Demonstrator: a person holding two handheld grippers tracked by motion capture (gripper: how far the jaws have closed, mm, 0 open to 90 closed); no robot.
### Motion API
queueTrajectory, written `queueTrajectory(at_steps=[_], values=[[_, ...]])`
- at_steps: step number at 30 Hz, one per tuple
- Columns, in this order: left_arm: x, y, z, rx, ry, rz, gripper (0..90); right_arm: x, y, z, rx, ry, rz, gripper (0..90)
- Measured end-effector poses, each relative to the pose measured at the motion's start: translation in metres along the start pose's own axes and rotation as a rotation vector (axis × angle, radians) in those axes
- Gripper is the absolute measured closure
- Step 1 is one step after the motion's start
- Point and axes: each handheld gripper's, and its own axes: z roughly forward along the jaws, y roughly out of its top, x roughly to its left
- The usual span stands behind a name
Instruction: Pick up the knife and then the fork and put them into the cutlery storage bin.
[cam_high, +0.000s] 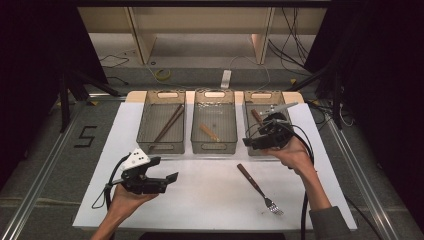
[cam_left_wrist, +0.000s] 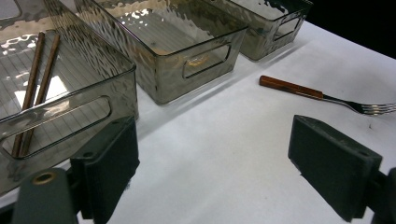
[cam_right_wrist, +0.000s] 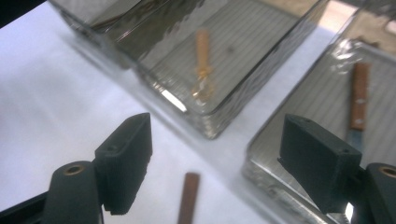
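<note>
Left gripper (cam_high: 172, 176): mine at 8 o'clock, jaws apart, gripping nothing.
Fork (cam_high: 260, 189): flat on the white table (cam_high: 210, 200) at 5 o'clock, untouched.
Right gripper (cam_high: 248, 142): hovering over the right bin (cam_high: 250, 107), 2 o'clock, jaws wide, nothing between them.
</note>
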Motion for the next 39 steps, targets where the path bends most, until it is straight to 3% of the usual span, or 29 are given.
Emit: queueTrajectory(at_steps=[9,27,31,39], values=[[-0.001,0.000,0.000,-0.002,-0.001,0.001,15.3,0.015,-0.018,0.013,0.096,0.032,-0.032,25.0],[-0.001,0.000,-0.001,-0.001,-0.003,0.007,15.4,0.018,-0.038,0.026,0.161,0.030,-0.039,26.3],[-0.001,0.000,-0.001,-0.003,-0.004,0.006,15.3,0.019,-0.042,0.031,0.204,0.013,-0.050,27.0],[-0.001,0.001,-0.001,-0.004,-0.004,0.006,15.3,0.021,-0.049,0.038,0.277,0.032,-0.054,28.2]])
